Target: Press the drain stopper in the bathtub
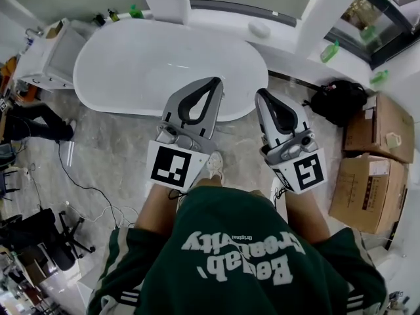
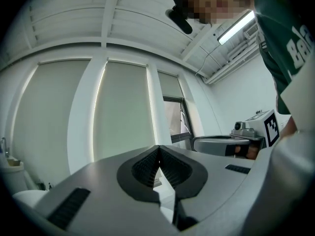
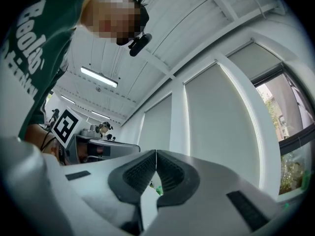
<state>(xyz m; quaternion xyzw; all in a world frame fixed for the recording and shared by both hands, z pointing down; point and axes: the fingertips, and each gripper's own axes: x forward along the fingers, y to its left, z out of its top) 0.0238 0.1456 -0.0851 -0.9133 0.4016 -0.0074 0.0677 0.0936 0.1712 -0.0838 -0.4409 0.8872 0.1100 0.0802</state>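
Starting at the left gripper [image 1: 216, 79]: shut tip to tip, nothing pinched between the ribbed pads [image 2: 145, 167], just a sliver of light lower down. Same deal with the right gripper [image 1: 260, 92]: closed, empty, meeting at a point. Held side by side, near each other but apart, both aimed away from the body and tilted up. Past the tips in both gripper views, only white ceiling [image 2: 123, 18], pale blinds [image 2: 120, 107] and window frames. At the back ends, a marker cube on each [image 1: 172, 166] [image 1: 307, 171], just above a green shirt [image 1: 236, 254] with white lettering. One white sneaker [image 1: 215, 165] peeking out between them.

Right ahead in the head view: a white oval bathtub [image 1: 125, 64] on a grey marble floor [image 1: 111, 143]. Seen from above, left tip overlapping the tub's near rim, right tip just off its near right end. Can't pick out the drain stopper at all. Tub interior washed out white, with only a faint mark near the middle, too small to call. So neither gripper anywhere on it, both up at waist level beside the tub.

Further out: black bag [image 1: 338, 100] on the floor to the right, two cardboard boxes [image 1: 367, 189] past that, a green bottle [image 1: 330, 51] on the window ledge. Off to the left, a black cable [image 1: 72, 176] snaking over the floor and a dark chair [image 1: 46, 235] in the corner.
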